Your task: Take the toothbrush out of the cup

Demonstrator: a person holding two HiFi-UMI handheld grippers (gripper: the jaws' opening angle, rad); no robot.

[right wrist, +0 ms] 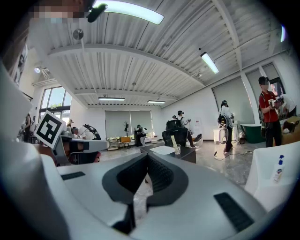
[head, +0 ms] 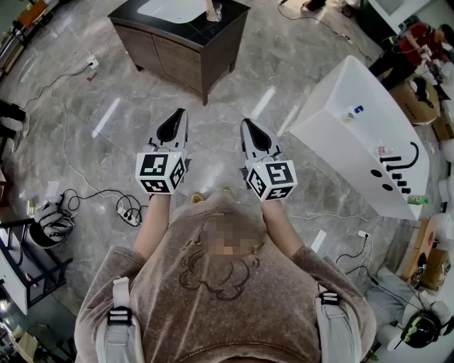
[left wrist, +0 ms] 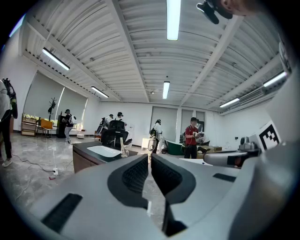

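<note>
Both white-and-black two-jaw grippers, left [head: 179, 117] and right [head: 248, 126], are hovering mid-frame, jaws together and empty. The pale toothbrush [head: 209, 7] is standing in the clear glass cup [head: 217, 13] on the dark cabinet [head: 213, 46] at upper centre, well apart. Reaching in with closed jaws is probably risking a toppled cup.

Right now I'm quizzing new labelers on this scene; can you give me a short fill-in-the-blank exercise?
The left gripper and right gripper both have jaws ___.
The toothbrush stands ___ the cup.
The cup sits ___ the dark cabinet.
The white bathtub lies on the person's ___ side.
Missing: shut; in; on; right.
</note>
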